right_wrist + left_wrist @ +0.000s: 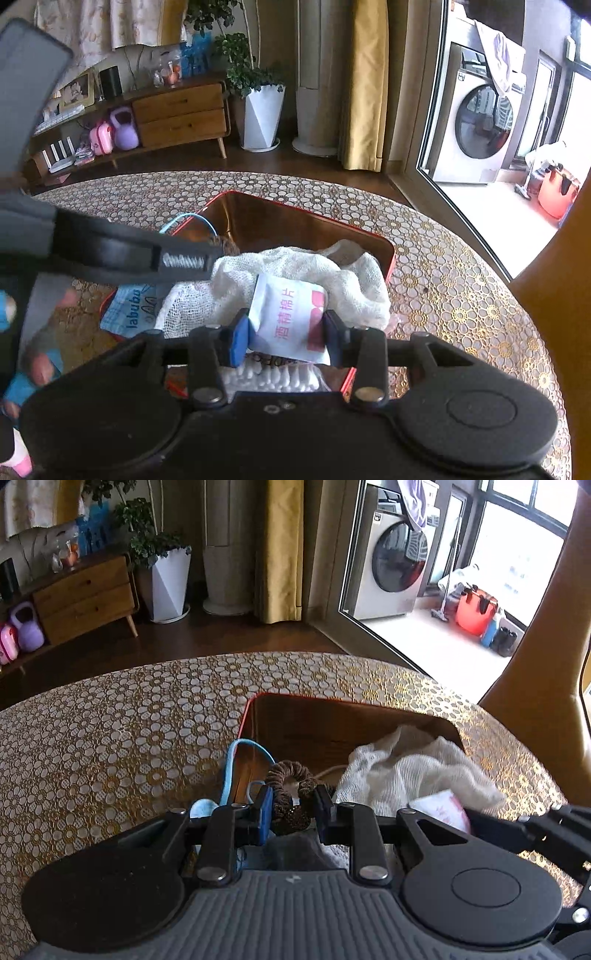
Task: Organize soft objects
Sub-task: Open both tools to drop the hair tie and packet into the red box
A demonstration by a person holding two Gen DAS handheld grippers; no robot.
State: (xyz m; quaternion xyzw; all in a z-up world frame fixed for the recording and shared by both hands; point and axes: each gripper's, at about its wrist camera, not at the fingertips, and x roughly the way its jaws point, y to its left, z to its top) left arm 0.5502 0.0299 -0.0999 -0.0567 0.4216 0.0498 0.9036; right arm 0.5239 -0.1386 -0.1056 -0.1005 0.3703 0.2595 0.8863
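Right gripper (284,330) clamps sachet (288,319); left gripper (293,808) clamps scrunchie (291,794).

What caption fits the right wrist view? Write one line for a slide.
Right claw grips a white sachet above gauze cloth in the red tin.

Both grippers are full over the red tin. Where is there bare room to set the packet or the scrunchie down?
Inside the red tin, the shiny floor at the far-left corner is bare, bordered by the white gauze cloth and the blue strap. The patterned tablecloth left of the tin is bare too. The tin's near half is crowded.
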